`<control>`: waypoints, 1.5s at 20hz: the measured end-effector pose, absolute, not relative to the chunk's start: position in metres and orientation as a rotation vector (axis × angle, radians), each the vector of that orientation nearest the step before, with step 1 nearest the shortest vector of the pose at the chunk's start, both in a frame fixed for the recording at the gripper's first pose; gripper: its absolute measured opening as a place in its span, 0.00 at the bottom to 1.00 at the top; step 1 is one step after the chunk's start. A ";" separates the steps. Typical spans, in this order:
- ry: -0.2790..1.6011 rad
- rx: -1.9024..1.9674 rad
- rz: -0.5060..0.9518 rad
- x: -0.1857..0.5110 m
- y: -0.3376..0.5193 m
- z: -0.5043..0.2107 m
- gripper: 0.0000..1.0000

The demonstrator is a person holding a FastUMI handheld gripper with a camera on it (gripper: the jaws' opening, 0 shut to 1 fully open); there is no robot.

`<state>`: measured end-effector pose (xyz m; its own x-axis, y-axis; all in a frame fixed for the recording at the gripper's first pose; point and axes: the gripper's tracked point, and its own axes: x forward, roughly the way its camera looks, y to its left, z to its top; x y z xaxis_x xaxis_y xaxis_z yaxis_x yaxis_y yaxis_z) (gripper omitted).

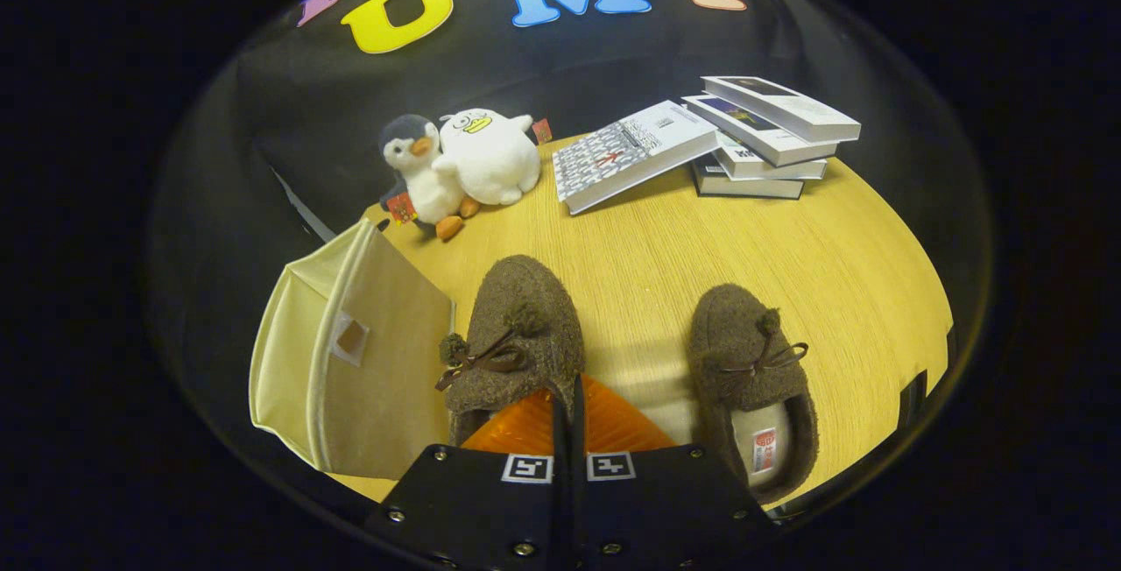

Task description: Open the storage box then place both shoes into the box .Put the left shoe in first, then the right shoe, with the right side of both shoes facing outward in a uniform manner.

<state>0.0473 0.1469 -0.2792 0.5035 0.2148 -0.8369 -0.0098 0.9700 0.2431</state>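
Two fuzzy brown slippers with little bows sit on the table (666,273): the left slipper (517,334) beside the cream storage box (350,361), the right slipper (753,387) apart. The gripper (567,405) has its jaws pressed together over the left slipper's heel edge.

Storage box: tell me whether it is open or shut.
Cannot tell. The cream storage box stands left of the left shoe, showing a plain flat panel; no opening or interior shows. The tool is pinched on that shoe's edge.
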 end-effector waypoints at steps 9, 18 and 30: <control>0.927 0.312 0.170 0.072 0.207 -0.210 0.00; 0.898 0.406 0.198 0.080 0.275 -0.191 0.00; 0.959 0.421 0.263 0.060 0.369 -0.226 0.00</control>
<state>0.0599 0.3687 -0.2262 0.5520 0.3979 -0.7328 -0.0324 0.8884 0.4580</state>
